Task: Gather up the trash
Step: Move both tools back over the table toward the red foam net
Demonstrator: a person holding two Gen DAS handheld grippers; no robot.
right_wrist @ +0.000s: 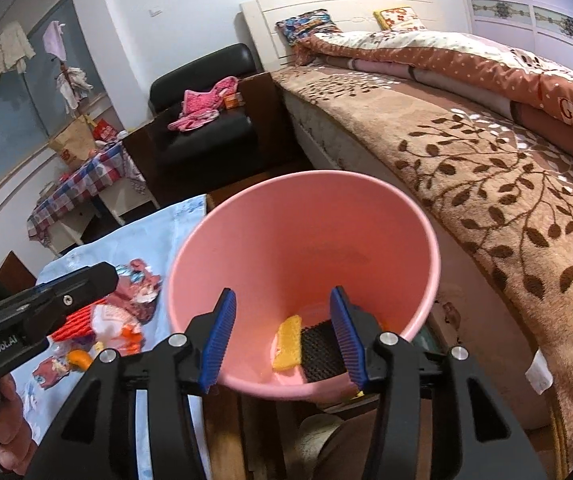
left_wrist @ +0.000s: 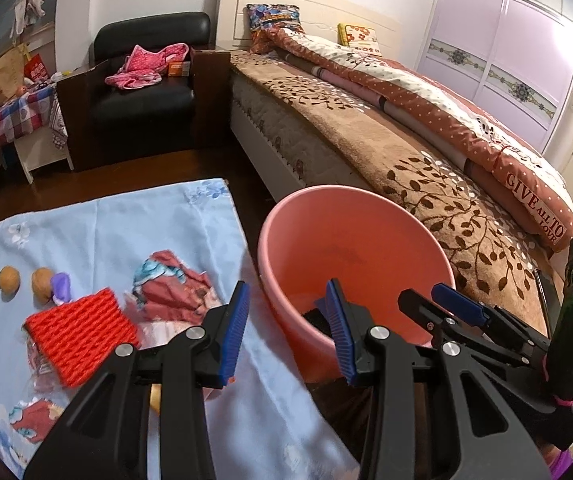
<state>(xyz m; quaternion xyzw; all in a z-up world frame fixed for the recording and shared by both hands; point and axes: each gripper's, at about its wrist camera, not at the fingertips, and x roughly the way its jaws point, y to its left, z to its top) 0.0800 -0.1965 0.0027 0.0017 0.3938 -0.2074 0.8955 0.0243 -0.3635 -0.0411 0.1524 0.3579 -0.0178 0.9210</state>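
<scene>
Both grippers' fingers [left_wrist: 242, 316] [right_wrist: 342, 320] spread, empty; pink bucket [right_wrist: 406, 216] contents partly hidden

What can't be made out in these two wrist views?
- Pink bucket bottom, left wrist view: hidden by its near wall and the left gripper.
- Orange item on the blue cloth, right wrist view: partly hidden by the right gripper, identity unclear.
- Purple object, left wrist view: too small to identify.

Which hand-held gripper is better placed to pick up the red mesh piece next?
Left. The left hand-held gripper is open beside the red mesh piece on the cloth; the right hand-held gripper is open over the pink bucket.
</scene>
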